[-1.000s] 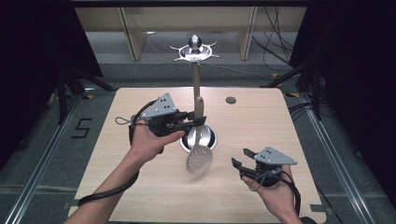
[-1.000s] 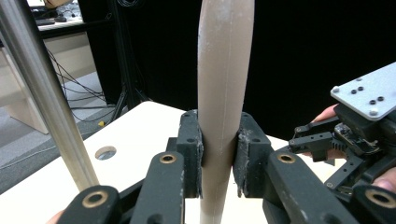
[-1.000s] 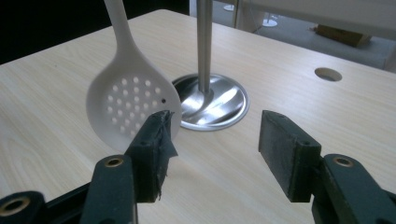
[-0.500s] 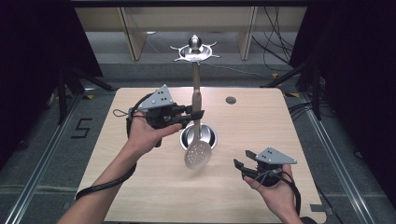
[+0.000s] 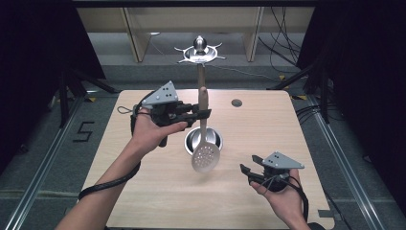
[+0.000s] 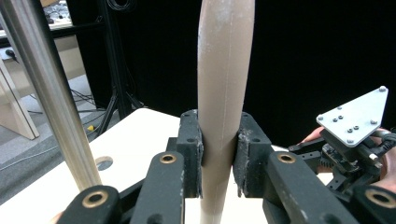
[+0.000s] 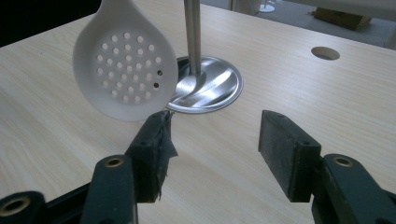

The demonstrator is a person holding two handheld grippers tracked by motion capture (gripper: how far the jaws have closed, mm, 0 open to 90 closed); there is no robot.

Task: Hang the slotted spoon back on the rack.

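Left gripper [image 5: 203, 113] squeezes the spoon [image 5: 205, 155] handle, holding it up beside the pole [image 5: 200, 79] over the table [image 5: 143, 191] | Right gripper [image 5: 250, 169] wide, holding nothing, low near the table | Risk: hanging spoon may bump the pole and slip | Change: spoon now higher, closer to the pole top
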